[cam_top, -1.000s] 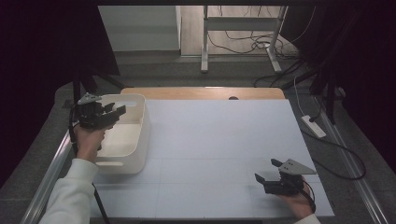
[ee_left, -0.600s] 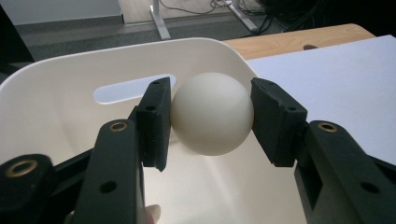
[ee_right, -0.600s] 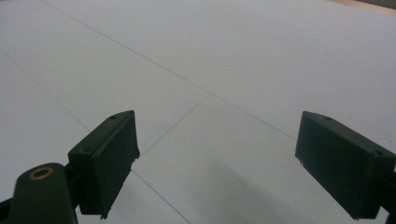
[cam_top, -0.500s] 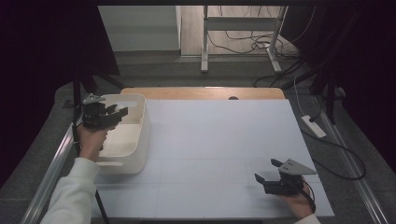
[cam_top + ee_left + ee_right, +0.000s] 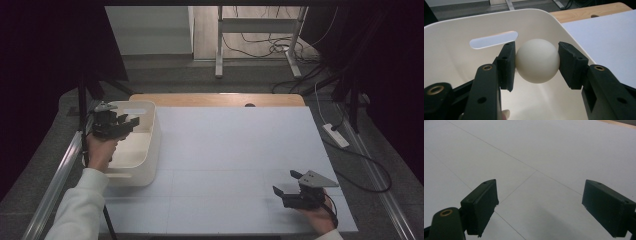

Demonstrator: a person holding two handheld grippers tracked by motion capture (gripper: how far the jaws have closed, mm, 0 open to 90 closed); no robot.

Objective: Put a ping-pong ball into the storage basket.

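Left gripper (image 5: 537, 62) is clamped on the white ball (image 5: 537, 60), held directly above the cream bin (image 5: 454, 62), whose floor lies straight below. Right gripper (image 5: 540, 207) rests with jaws apart, well away over the white table (image 5: 235, 150).

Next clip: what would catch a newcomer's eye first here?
First, the smooth cream-white ball pinched between the black jaws of the left hand-held gripper, held over the cream plastic bin with a slot handle at the table's left edge. Next, the right hand-held gripper, jaws wide apart with nothing between them, low over the white table sheet near the front right corner.
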